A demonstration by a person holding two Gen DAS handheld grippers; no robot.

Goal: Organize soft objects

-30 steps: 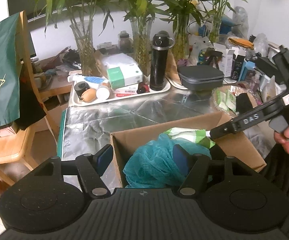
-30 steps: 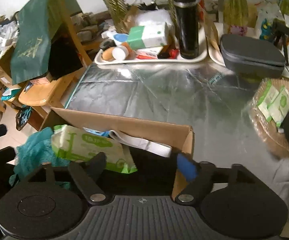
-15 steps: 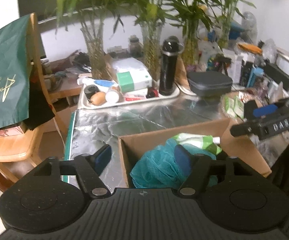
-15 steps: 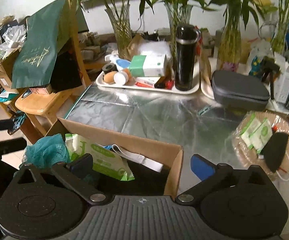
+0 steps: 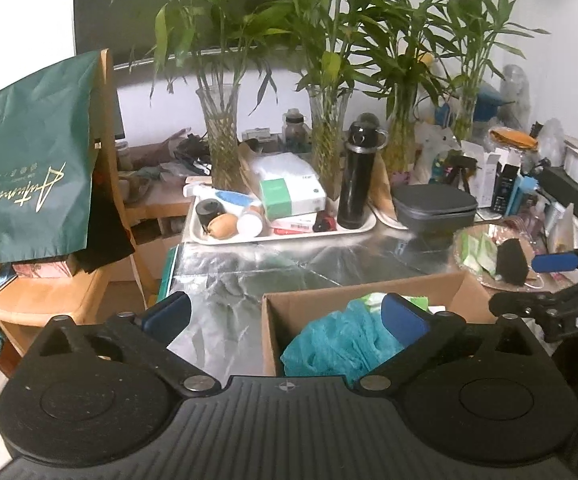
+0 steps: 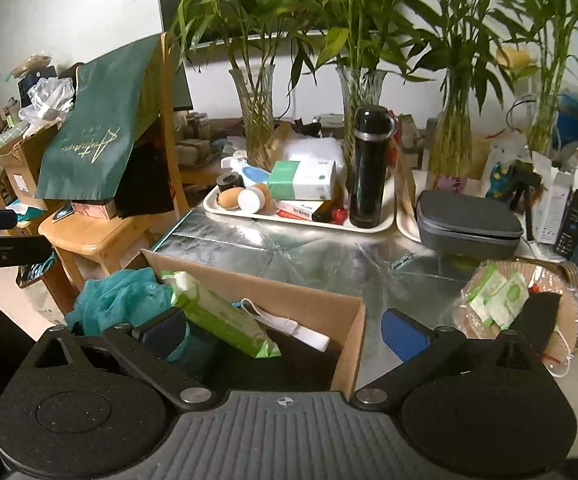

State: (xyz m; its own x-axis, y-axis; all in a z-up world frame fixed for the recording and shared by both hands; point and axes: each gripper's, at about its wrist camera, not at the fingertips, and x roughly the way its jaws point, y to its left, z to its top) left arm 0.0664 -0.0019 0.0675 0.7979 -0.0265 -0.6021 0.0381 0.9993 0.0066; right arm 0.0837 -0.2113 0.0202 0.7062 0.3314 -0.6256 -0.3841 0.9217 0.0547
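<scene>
Right wrist: both grippers' jaws just spread, empty; wipes pack (image 6: 221,316) leans on box (image 6: 289,300) edge, w/ nudge could tip out

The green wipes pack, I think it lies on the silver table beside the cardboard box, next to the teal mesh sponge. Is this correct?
Not quite. The green wipes pack lies inside the cardboard box, not on the silver table beside it. The right wrist view shows it resting in the box, next to the teal mesh sponge.
</scene>
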